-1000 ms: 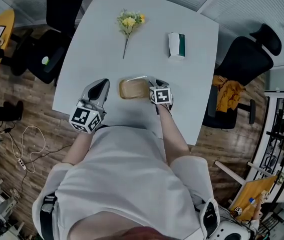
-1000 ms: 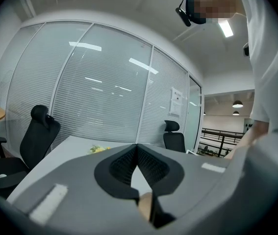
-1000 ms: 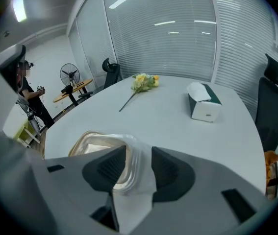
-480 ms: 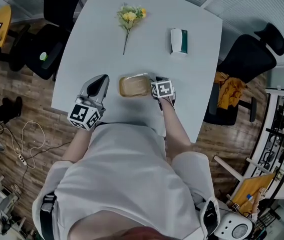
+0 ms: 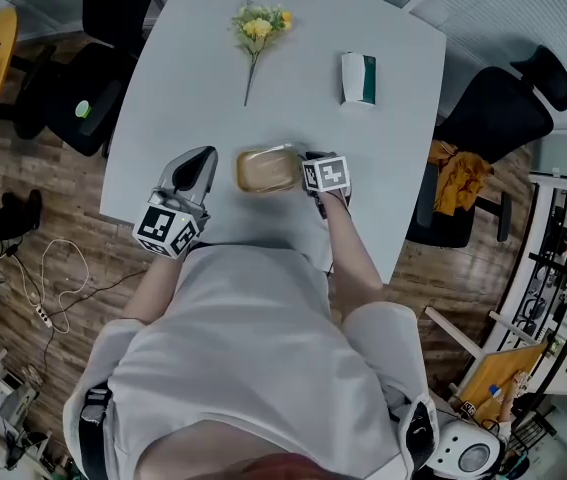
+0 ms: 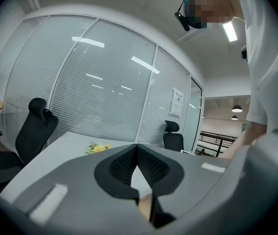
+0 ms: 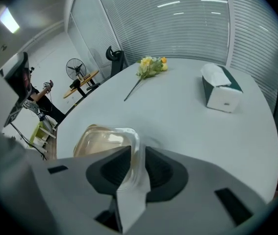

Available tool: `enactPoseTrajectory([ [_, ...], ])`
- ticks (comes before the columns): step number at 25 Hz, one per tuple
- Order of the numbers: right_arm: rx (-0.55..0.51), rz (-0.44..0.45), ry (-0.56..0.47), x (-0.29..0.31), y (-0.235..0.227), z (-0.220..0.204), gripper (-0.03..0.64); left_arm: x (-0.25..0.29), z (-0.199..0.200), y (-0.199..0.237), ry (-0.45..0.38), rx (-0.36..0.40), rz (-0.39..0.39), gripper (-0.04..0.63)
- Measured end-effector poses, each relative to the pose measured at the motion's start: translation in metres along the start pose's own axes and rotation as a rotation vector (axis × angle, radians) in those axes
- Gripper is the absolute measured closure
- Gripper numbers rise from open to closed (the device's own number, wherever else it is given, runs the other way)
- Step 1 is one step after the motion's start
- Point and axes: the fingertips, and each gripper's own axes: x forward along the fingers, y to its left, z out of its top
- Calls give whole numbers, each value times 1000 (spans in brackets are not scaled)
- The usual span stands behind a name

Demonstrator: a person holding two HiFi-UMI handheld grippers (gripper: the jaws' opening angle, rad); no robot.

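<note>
Head view: white table seen from above, person at its 6 o'clock edge.
Left gripper: jaws pressed together on nothing, at 9 o'clock of the plastic box and not touching it. Its own view looks out low across the table, so it seems parked aside.
Flower: lying flat at 11 o'clock, well apart.
Plastic box: clear, tan food inside, resting near the front edge.
Right gripper: at 3 o'clock of the box, jaws closed on its thin rim, probably because the body is too wide to span.
Tissue box: upright at 1 o'clock, well apart.
</note>
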Motion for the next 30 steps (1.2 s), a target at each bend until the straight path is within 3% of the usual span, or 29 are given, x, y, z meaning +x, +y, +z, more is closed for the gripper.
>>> enactPoseTrajectory([
  [6, 35, 36, -2, 4, 2, -1, 529, 1, -1, -1, -9, -5, -14, 586],
  [11, 19, 18, 4, 4, 3, -2, 589, -3, -1, -1, -8, -7, -10, 586],
  [30, -73, -48, -74, -13, 5, 11, 594, -6, 0, -6, -10, 10, -4, 586],
])
